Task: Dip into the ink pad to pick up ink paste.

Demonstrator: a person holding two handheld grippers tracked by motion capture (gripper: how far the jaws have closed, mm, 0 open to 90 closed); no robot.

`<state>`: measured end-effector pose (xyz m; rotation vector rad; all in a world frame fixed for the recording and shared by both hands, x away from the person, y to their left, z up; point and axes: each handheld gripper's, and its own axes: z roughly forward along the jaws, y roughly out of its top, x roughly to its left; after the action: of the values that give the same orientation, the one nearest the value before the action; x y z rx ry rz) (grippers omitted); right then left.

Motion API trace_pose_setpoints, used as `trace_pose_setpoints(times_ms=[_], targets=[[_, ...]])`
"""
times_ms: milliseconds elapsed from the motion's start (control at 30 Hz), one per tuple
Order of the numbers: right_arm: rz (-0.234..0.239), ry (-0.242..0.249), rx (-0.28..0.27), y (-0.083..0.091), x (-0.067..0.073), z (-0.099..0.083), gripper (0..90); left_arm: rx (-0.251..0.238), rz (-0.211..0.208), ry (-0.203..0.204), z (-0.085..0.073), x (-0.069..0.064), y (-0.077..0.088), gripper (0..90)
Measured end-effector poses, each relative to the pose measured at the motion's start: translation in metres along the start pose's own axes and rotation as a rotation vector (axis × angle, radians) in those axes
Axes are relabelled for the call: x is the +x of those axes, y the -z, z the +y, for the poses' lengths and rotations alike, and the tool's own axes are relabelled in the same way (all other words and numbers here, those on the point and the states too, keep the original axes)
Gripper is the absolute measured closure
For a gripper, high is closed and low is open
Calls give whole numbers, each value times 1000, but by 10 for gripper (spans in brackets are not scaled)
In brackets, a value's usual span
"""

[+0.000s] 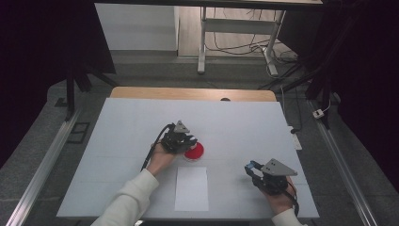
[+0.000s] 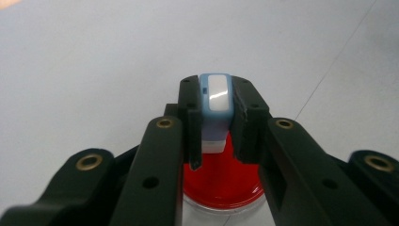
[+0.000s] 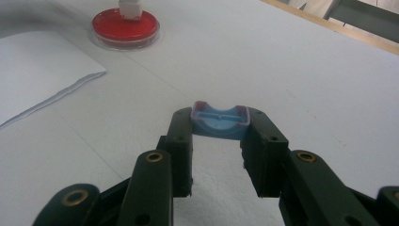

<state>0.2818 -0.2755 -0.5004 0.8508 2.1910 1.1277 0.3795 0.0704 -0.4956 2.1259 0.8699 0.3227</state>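
Observation:
My left gripper (image 1: 189, 140) is shut on a small blue-and-white block (image 2: 215, 96), held upright over a round red dish (image 1: 195, 151). In the right gripper view the block's white lower end (image 3: 129, 8) rests on the dish's red surface (image 3: 123, 27). The dish has a clear rim (image 2: 221, 207) and sits mid-table. My right gripper (image 1: 250, 166) hovers at the front right, away from the dish, and is shut on a shallow blue cap (image 3: 219, 121) whose hollow side faces up. A hand holds each gripper.
A white sheet of paper (image 1: 191, 188) lies flat near the front edge, between the two hands, just below the dish. The white tabletop (image 1: 235, 122) stretches bare behind the dish. Desk legs and cables (image 1: 235, 42) stand beyond the far edge.

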Motion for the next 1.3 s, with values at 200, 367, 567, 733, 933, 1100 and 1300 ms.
trace_pose_setpoints(times_ms=[200,367,567,733,933,1100,1300], targets=[[-1,0,1,0,0,0,648,-23,-10,-1,5,-3,8,755],[-3,1,1,1,0,0,648,-34,-14,1,7,-2,12,755],[-3,0,1,1,0,0,648,-18,-14,5,6,0,9,755],[-1,0,1,0,0,0,648,-18,-13,5,6,0,10,754],[-1,0,1,0,0,0,648,9,-12,-4,4,-1,3,754],[0,-1,-2,1,0,0,648,30,-7,-7,1,-1,-2,754],[-2,2,1,1,0,0,648,40,-4,-6,0,0,-4,754]])
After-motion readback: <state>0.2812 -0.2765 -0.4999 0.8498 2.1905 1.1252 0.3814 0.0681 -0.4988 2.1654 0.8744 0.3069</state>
